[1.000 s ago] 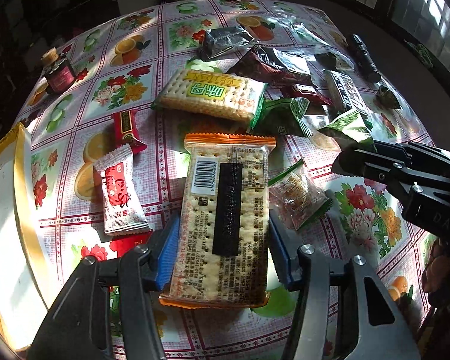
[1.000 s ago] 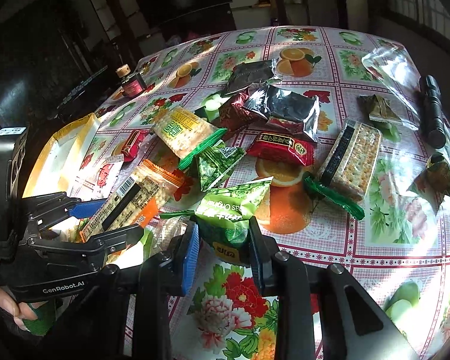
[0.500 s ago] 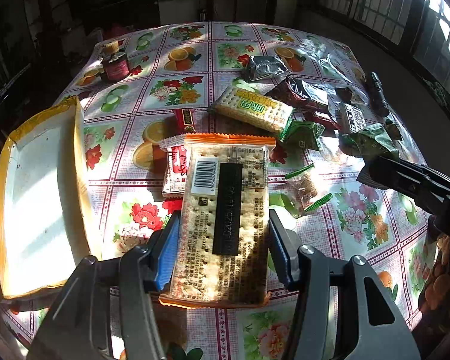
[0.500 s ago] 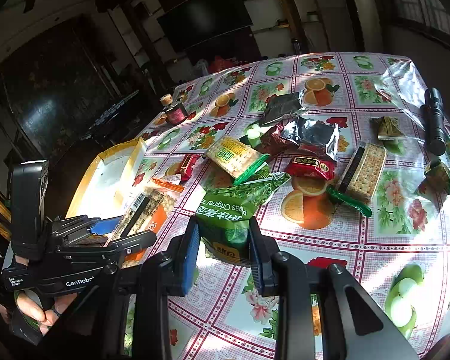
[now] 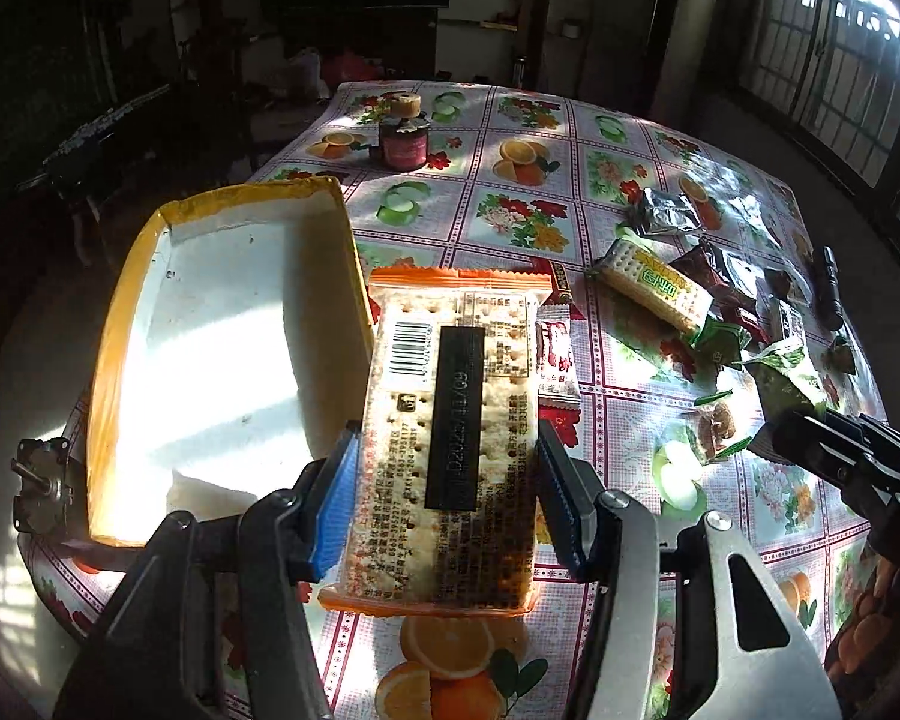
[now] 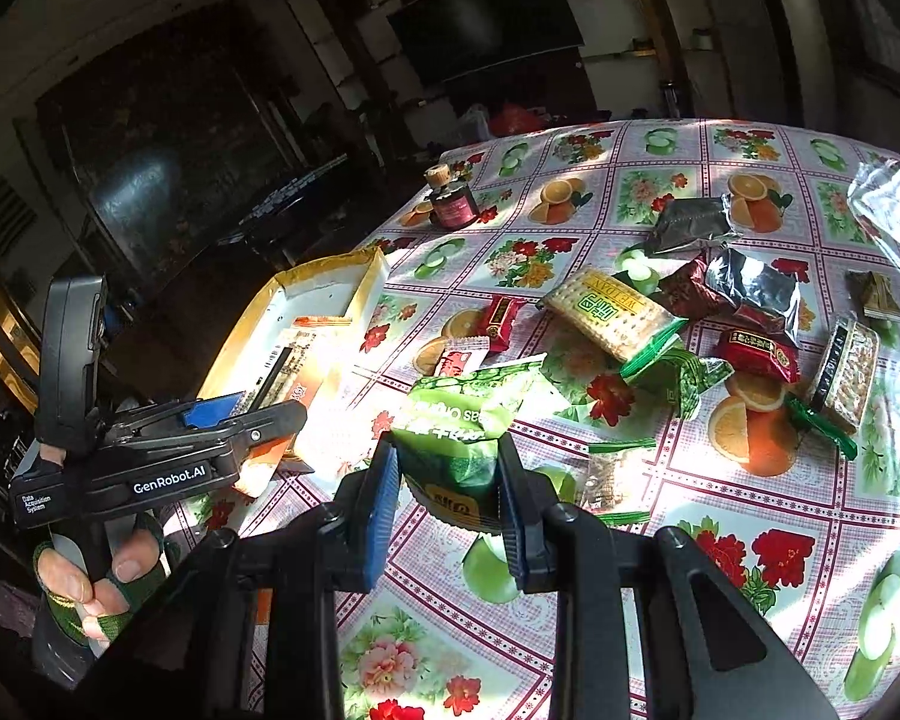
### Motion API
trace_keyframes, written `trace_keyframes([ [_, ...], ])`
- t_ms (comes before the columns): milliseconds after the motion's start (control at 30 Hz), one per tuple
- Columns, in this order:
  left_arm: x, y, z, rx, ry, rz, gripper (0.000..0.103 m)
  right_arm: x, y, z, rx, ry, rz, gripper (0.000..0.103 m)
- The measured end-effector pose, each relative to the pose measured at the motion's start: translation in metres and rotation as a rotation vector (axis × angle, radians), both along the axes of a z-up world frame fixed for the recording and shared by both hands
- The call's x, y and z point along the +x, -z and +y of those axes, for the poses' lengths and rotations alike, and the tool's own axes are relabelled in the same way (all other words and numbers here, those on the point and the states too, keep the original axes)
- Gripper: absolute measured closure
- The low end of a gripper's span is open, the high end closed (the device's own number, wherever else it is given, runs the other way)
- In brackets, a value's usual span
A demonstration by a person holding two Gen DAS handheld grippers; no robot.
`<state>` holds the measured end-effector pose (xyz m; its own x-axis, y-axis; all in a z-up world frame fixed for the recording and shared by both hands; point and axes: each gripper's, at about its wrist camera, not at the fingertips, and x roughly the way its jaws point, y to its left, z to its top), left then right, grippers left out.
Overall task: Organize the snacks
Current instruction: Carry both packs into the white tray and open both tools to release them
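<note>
My left gripper [image 5: 447, 480], clamped across the long cracker pack [image 5: 450, 438], sits just right of the tray [image 5: 114, 324], nearer it than my right gripper [image 6: 447, 492] pinching the green bag [image 6: 462, 420].

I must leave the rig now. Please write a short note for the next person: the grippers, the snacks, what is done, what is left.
Left gripper: shut on the orange cracker pack, held beside the yellow box.
Right gripper: shut on the green snack bag, above the table.
Done: nothing lies in the box yet.
Left: put both held packs in, then the other snacks, such as the yellow cracker pack and the red packet.
</note>
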<state>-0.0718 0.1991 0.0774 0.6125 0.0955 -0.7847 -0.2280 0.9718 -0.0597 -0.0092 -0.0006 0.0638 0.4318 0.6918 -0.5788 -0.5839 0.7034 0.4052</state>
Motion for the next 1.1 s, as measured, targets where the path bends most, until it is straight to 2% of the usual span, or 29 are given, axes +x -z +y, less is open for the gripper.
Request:
trace_keyframes([
  [267, -0.013, -0.003, 0.042, 0.020, -0.126, -0.005, 0.047, -0.003, -0.006, 0.043, -0.001, -0.088, -0.006, 0.073],
  [500, -0.021, 0.000, 0.075, 0.015, -0.192, 0.000, 0.047, -0.004, -0.007, 0.095, -0.008, -0.191, -0.002, 0.073],
  [1100, -0.020, 0.029, 0.128, -0.028, -0.275, 0.066, 0.047, 0.024, 0.012, 0.223, -0.089, -0.385, 0.037, 0.073],
])
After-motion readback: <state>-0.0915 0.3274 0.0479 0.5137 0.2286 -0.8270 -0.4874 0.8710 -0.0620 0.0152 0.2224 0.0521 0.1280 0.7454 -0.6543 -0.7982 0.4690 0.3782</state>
